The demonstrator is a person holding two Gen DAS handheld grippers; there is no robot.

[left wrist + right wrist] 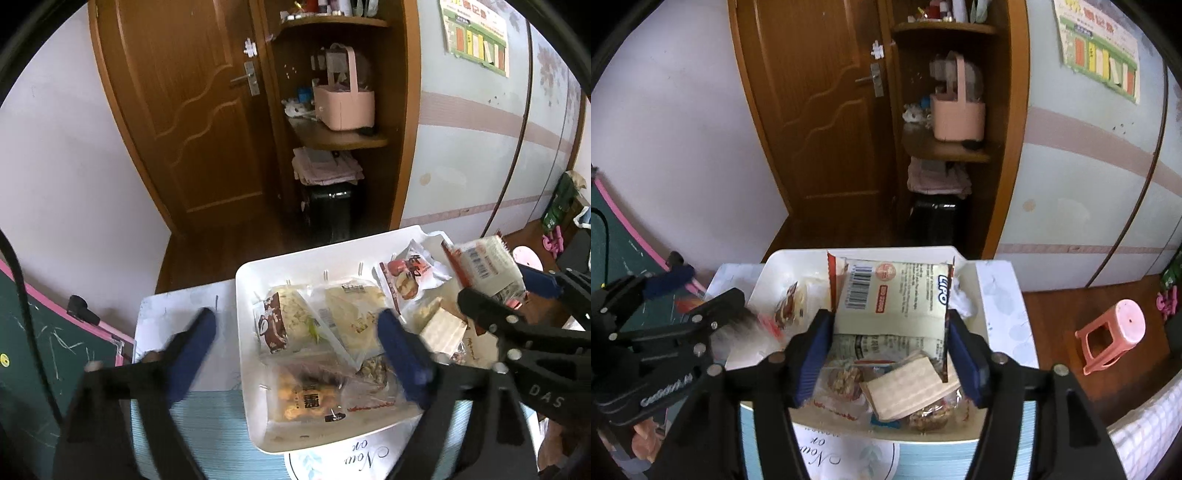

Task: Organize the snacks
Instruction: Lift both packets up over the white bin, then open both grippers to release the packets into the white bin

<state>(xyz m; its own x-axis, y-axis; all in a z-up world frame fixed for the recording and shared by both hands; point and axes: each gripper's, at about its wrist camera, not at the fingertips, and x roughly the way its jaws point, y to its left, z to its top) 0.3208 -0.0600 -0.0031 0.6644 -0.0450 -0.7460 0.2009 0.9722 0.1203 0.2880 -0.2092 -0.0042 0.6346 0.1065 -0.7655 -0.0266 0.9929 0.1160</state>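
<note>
Snack packets, at least six, fill one white tray point(255, 280) on a pale tabletop point(177, 314) facing a wooden door point(192, 110); right gripper point(886, 332) clamps a Lipo packet point(894, 295) above it, left gripper point(299, 354) gapes wide.

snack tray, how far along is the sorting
Mostly done by the look of it: the white tray already holds several wrapped snacks, such as the brown-and-yellow packet and the red fruit packet. In hand: the right gripper is shut on the Lipo packet above the tray. The left gripper is open, holding nothing. Left: setting that packet down. No loose snacks show outside the tray.
</note>
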